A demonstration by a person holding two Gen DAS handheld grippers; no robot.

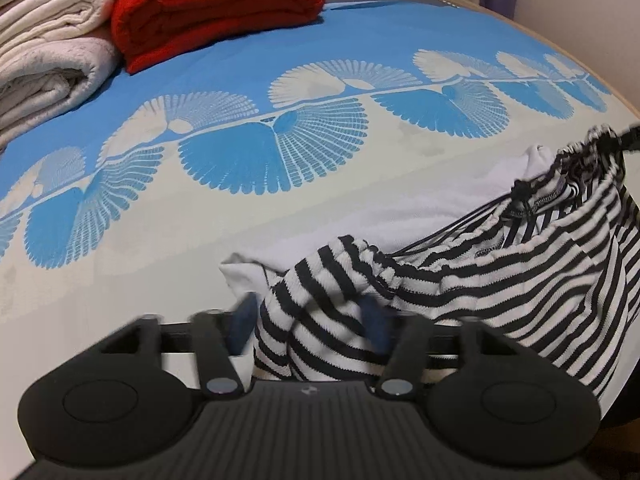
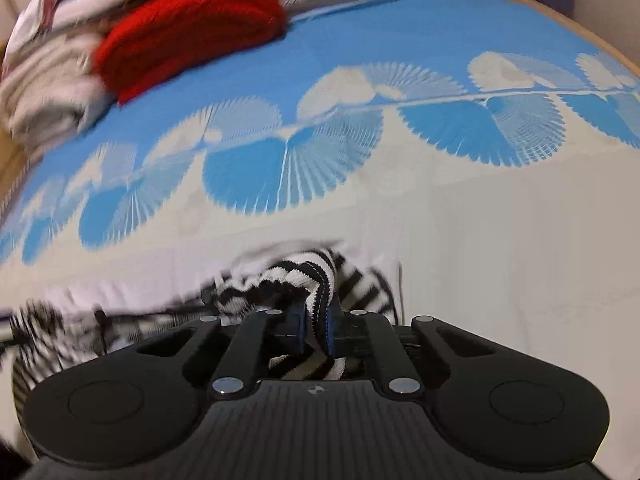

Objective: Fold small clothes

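A black-and-white striped garment [image 1: 500, 264] with a black drawstring hangs between my two grippers above the bed. My left gripper [image 1: 310, 320] stands wide apart around a bunched striped corner, its blue pads blurred; the cloth lies between the fingers. My right gripper [image 2: 314, 320] is shut on another striped edge [image 2: 316, 280] of the same garment, clamped between its blue pads. A white garment [image 1: 460, 204] lies on the bedspread under the striped one; it also shows in the right wrist view [image 2: 120, 292].
The bedspread [image 1: 320, 40] is blue with white fan prints, cream toward me. A folded red blanket [image 1: 216, 8] and rolled white towels [image 1: 48, 52] lie at the far left. The bed's edge and a wall run at the right.
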